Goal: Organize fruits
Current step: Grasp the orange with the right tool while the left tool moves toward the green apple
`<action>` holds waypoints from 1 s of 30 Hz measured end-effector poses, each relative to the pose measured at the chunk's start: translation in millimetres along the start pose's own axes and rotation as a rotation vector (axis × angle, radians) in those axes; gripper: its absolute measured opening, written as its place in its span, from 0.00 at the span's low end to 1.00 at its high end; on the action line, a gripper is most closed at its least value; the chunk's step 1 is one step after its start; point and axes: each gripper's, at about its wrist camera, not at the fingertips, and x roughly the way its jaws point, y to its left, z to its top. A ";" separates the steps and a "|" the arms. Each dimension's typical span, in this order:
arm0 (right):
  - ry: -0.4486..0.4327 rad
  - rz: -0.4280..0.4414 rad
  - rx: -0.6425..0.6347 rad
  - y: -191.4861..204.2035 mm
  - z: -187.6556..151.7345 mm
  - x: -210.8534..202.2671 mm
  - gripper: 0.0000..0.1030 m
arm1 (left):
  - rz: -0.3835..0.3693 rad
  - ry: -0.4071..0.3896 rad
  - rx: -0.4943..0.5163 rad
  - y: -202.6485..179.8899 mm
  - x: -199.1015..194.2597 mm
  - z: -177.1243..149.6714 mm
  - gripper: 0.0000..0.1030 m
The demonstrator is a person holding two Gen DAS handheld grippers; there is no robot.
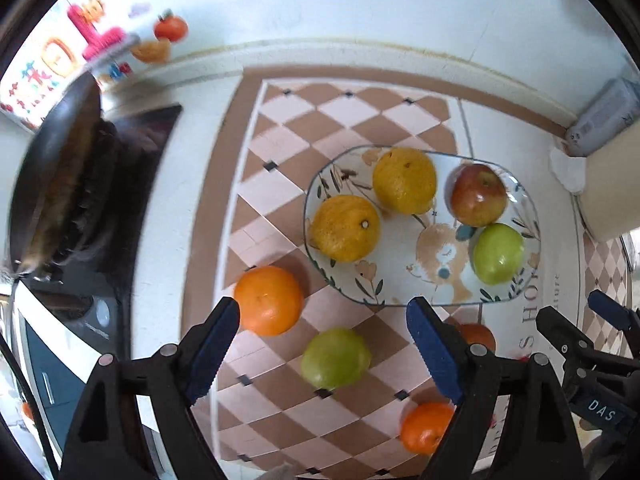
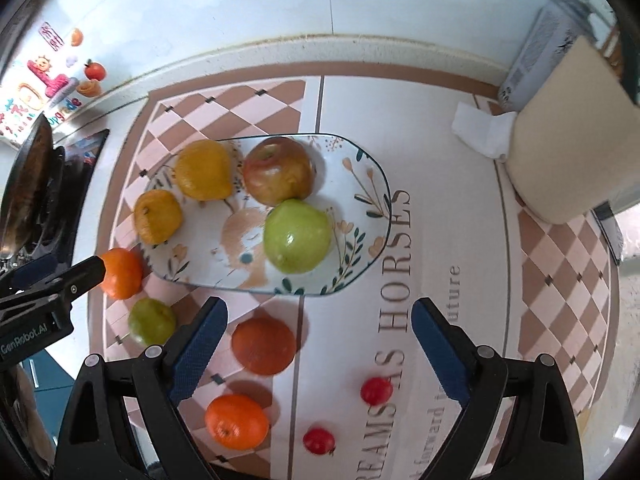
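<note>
Both tools hang above the counter pointing almost straight down, and the relation that matters is what lies under each. The left gripper (image 1: 322,354) has its jaws spread wide and empty, with a loose green apple (image 1: 335,358) on the mat directly between and below its fingers and an orange (image 1: 268,300) just beside its left finger. The right gripper (image 2: 318,354) is likewise wide apart and holds nothing; an orange (image 2: 263,345) sits below its left finger, another orange (image 2: 236,422) nearer still. The oval plate (image 2: 376,184) lies beyond both tools, long axis running left to right, already carrying two yellow citrus, a red apple (image 2: 278,170) and a green apple (image 2: 298,236) (the middle is bare). Judging by nearness, the left hand suits the loose apple. The surface is a checked mat (image 1: 280,128) on a pale counter against a white wall, with a dark pan (image 1: 52,184) on a stove at left.
</note>
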 end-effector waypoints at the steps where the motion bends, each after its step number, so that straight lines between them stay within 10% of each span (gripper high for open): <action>1: -0.011 0.001 0.002 0.9 -4.1 -6.2 0.93 | 0.003 -0.014 0.009 -0.1 -7.0 -3.0 0.83; 30: -0.291 0.026 0.048 13.6 -103.6 -187.2 0.93 | -0.060 -0.280 0.078 11.3 -153.6 -91.8 0.83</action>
